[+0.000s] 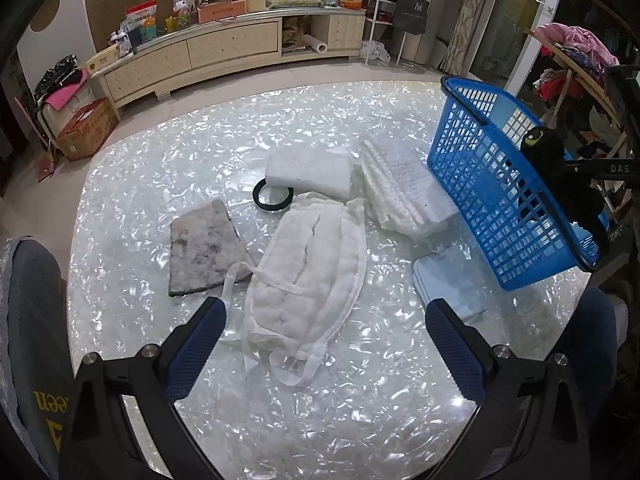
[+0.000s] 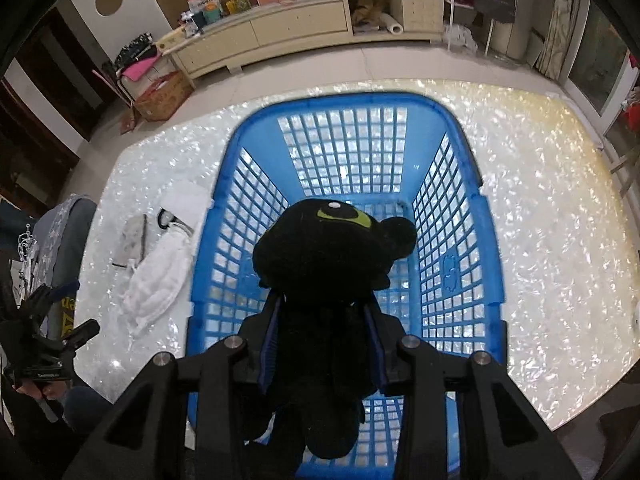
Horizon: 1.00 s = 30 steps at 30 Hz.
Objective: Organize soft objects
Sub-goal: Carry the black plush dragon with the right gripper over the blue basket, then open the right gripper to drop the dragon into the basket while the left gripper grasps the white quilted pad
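My right gripper [image 2: 322, 312] is shut on a black plush toy [image 2: 328, 248] with a green eye, held over the open blue basket [image 2: 456, 268]. The toy [image 1: 550, 148] and basket [image 1: 480, 184] also show at the right of the left wrist view. My left gripper [image 1: 324, 320] is open and empty, low over a white quilted pad with straps [image 1: 316, 268]. Beyond it lie a grey-speckled felt piece [image 1: 202, 248], a white foam block [image 1: 308, 170], a black ring [image 1: 273, 196] and a folded white waffle cloth [image 1: 404, 188].
The pearly white table [image 1: 320, 400] carries everything. A pale blue flat item [image 1: 452, 284] lies by the basket's near corner. A chair back [image 1: 28, 320] stands at the left edge. A long cabinet [image 1: 192, 52] and boxes are beyond on the floor.
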Each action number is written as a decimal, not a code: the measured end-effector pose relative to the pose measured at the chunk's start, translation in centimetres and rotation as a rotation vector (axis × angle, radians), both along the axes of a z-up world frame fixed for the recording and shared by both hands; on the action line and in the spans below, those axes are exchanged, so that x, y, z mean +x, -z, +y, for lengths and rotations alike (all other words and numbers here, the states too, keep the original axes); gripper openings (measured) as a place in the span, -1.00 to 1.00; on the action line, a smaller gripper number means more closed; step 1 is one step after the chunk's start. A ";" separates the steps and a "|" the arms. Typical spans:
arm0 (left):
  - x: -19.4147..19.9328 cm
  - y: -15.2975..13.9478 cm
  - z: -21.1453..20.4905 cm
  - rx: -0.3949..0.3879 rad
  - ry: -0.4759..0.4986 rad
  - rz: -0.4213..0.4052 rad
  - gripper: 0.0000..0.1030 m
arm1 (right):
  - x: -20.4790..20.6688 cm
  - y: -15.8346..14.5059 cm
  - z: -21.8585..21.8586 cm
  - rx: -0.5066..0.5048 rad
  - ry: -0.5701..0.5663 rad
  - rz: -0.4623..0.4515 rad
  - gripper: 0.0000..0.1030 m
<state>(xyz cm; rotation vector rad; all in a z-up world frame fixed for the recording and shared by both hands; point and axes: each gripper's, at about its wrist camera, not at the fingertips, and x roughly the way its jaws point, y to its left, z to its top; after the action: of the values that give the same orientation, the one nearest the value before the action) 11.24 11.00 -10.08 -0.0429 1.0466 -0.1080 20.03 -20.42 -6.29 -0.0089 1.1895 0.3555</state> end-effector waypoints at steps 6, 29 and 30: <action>1.4 1.8 0.9 0.007 0.005 0.023 0.93 | 0.5 1.6 1.1 -0.042 -0.007 0.023 -0.30; 5.4 9.1 1.2 0.044 0.074 0.150 0.80 | 0.9 1.9 1.0 -0.132 -0.025 0.019 0.05; 5.5 9.4 1.0 0.047 0.077 0.155 0.76 | 0.7 1.8 1.1 -0.146 -0.026 0.010 0.06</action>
<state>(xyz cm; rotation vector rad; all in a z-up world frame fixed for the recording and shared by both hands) 16.76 12.05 -19.44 0.0326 1.2052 -0.1517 20.73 -19.28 -8.06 -0.1500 1.2237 0.2914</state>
